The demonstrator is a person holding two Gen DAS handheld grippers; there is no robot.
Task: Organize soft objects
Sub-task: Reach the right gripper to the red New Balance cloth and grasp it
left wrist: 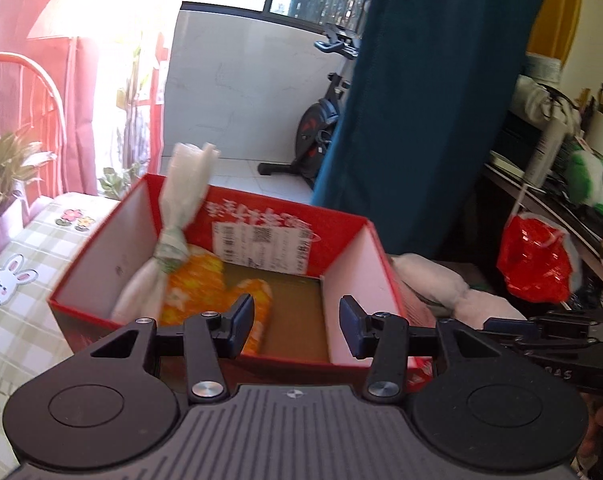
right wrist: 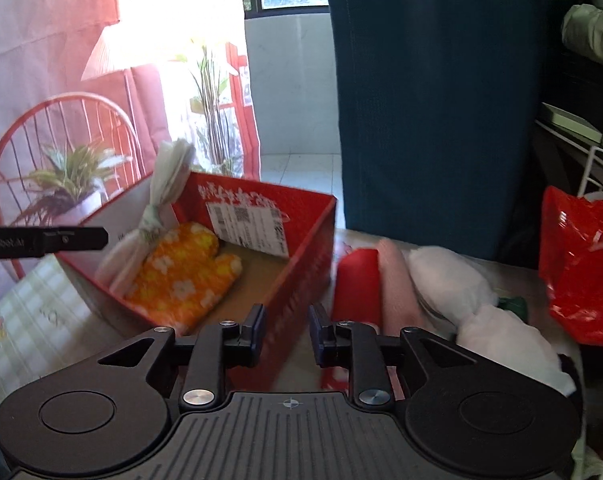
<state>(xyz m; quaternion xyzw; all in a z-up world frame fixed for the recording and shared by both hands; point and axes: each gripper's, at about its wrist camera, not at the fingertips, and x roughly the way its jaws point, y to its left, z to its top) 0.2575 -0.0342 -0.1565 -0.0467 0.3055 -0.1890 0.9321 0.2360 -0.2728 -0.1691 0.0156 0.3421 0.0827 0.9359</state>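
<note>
Both tongs, left and right, stood apart and empty; mitten and tied bag were boxed, white bundles probably left.

Lived-in home, living room by a balcony. Green-checked tabletop with cartoon rabbit print; red wire-backed chair; potted green plant; black exercise bike on pale tiles; teal fabric curtain; cluttered dark shelf at the tabletop's right edge.
</note>
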